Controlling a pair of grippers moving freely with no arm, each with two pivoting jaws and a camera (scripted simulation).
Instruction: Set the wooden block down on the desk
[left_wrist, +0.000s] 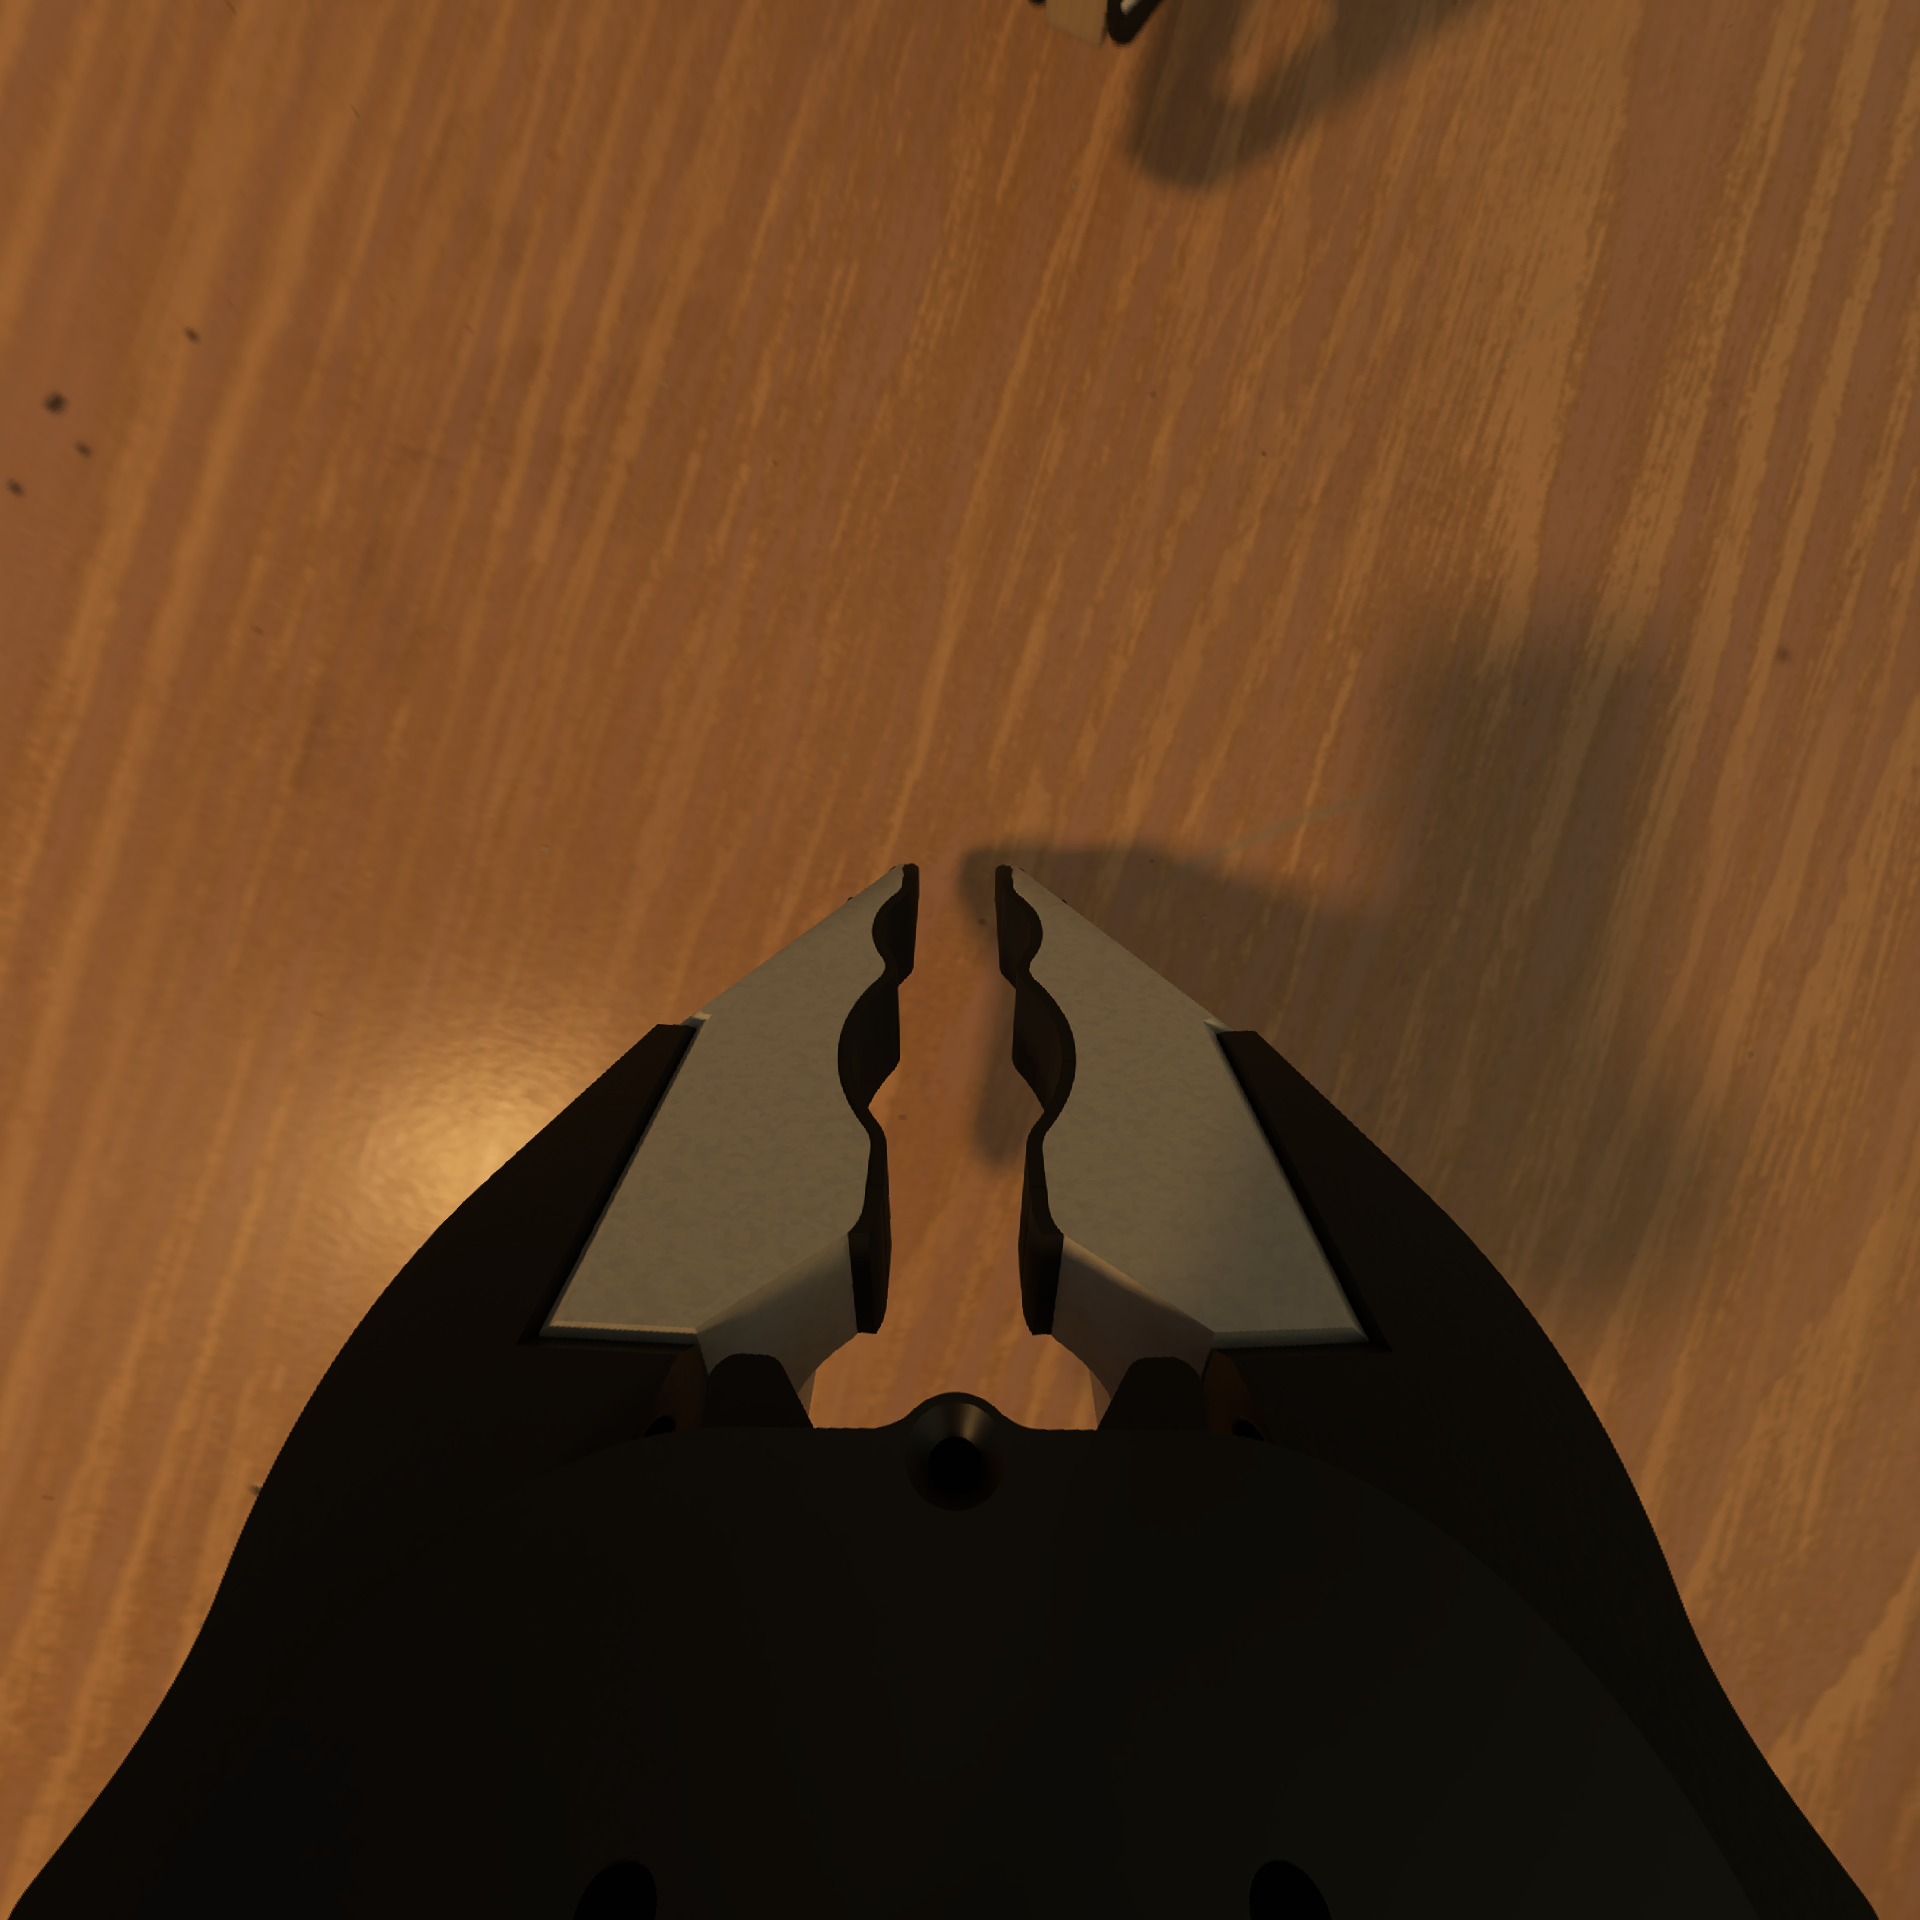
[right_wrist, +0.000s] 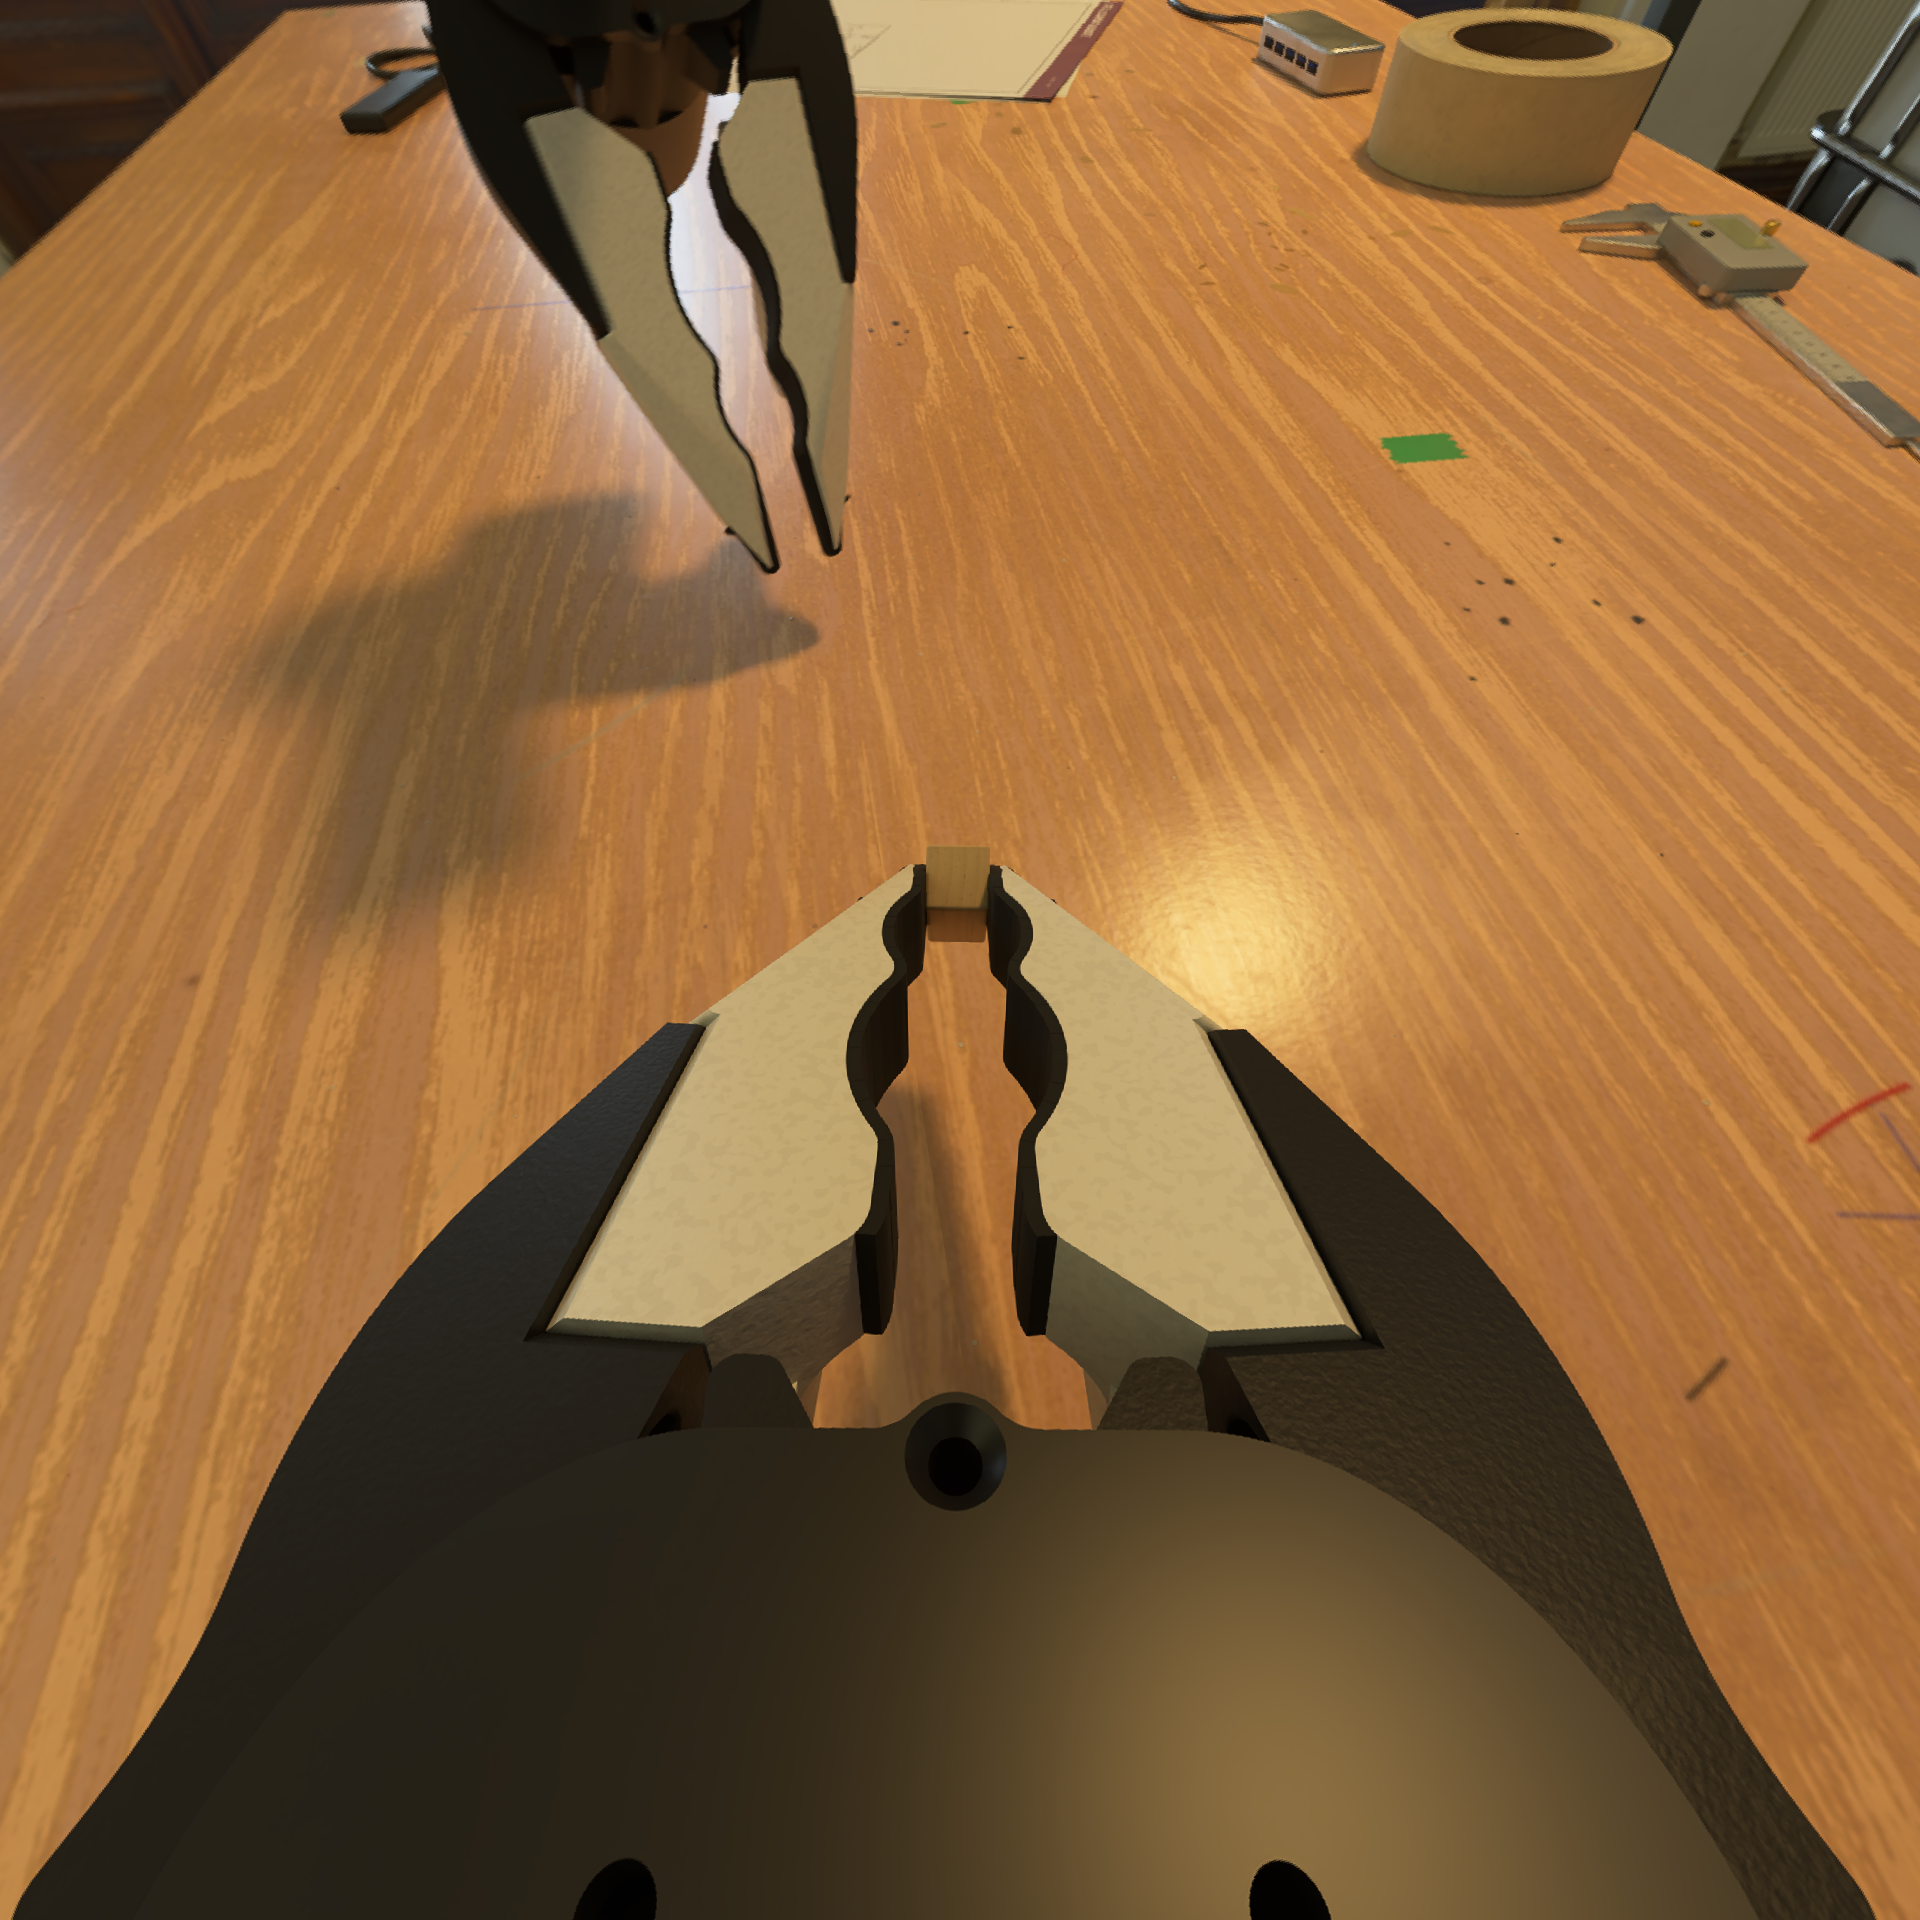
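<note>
A small pale wooden block (right_wrist: 956, 878) is pinched between the fingertips of my right gripper (right_wrist: 956, 883), which is shut on it over the wooden desk (right_wrist: 1247, 675). I cannot tell whether the block touches the desk. My left gripper (left_wrist: 957, 873) hangs tips-down over the desk with only a narrow gap between its fingers and nothing in it. It also shows in the right wrist view (right_wrist: 802, 551), ahead and to the left of the block, casting a shadow. The block shows as a small corner at the top edge of the left wrist view (left_wrist: 1075, 19).
A wide roll of tan tape (right_wrist: 1517, 99), a grey hub (right_wrist: 1314, 47) and a metal caliper (right_wrist: 1745, 270) lie at the far right. A paper sheet (right_wrist: 966, 47) and a black object (right_wrist: 390, 104) lie at the back. A green patch (right_wrist: 1423, 448) marks the desk.
</note>
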